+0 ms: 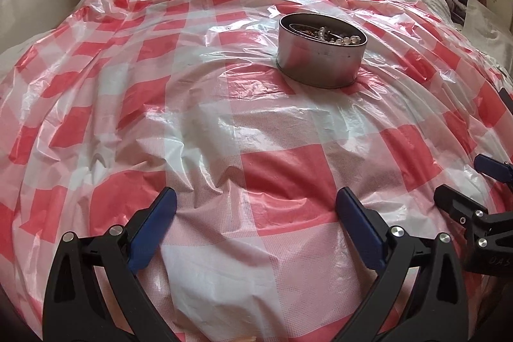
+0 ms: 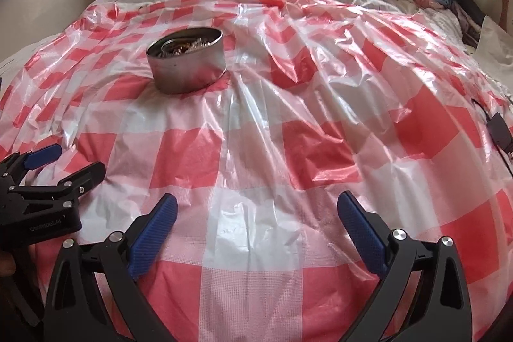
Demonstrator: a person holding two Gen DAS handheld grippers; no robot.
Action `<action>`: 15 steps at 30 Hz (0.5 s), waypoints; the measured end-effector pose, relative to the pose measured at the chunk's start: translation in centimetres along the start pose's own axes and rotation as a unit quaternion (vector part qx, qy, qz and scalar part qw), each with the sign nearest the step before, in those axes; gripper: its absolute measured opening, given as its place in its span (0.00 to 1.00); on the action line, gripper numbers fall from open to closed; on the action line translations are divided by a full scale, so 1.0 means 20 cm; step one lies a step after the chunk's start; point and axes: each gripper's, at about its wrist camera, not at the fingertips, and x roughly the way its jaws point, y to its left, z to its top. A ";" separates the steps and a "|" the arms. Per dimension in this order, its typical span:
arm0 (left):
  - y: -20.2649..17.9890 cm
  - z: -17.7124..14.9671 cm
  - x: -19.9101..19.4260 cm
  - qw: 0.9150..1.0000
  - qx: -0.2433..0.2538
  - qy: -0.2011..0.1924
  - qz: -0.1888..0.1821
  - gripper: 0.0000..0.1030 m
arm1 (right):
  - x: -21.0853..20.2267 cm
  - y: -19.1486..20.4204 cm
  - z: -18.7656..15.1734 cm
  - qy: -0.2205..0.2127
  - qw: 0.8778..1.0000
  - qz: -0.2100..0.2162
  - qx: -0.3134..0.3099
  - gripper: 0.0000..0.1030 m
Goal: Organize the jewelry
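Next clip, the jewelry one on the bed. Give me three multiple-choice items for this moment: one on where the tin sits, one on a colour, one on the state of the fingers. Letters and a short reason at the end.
1. Where does the metal tin stand?
A. On the checked plastic sheet, ahead of both grippers
B. Between the fingers of the left gripper
C. On the window sill

2. What colour are the pads on the fingers?
A. Red
B. Blue
C. Yellow

3. How does the right gripper stand?
A. Shut on a necklace
B. Shut on the tin's rim
C. Open, with only the sheet showing between its fingers

Answers:
1 A: the tin rests on the red and white sheet, far beyond both sets of fingertips, with beaded jewelry inside it.
2 B: both wrist views show blue pads on black fingers.
3 C: the fingers are spread wide and nothing lies between them.
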 end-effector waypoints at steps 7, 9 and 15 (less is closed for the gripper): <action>-0.01 -0.01 0.00 1.000 -0.004 -0.004 0.007 0.93 | 0.04 -0.01 0.01 0.017 1.000 0.000 0.003 0.93; -0.01 -0.01 0.00 1.000 -0.003 -0.004 0.009 0.93 | 0.05 0.00 0.01 0.018 1.000 -0.003 0.001 0.93; -0.02 -0.01 0.00 1.000 -0.004 -0.005 0.008 0.93 | 0.05 0.01 0.01 0.019 1.000 -0.005 0.001 0.93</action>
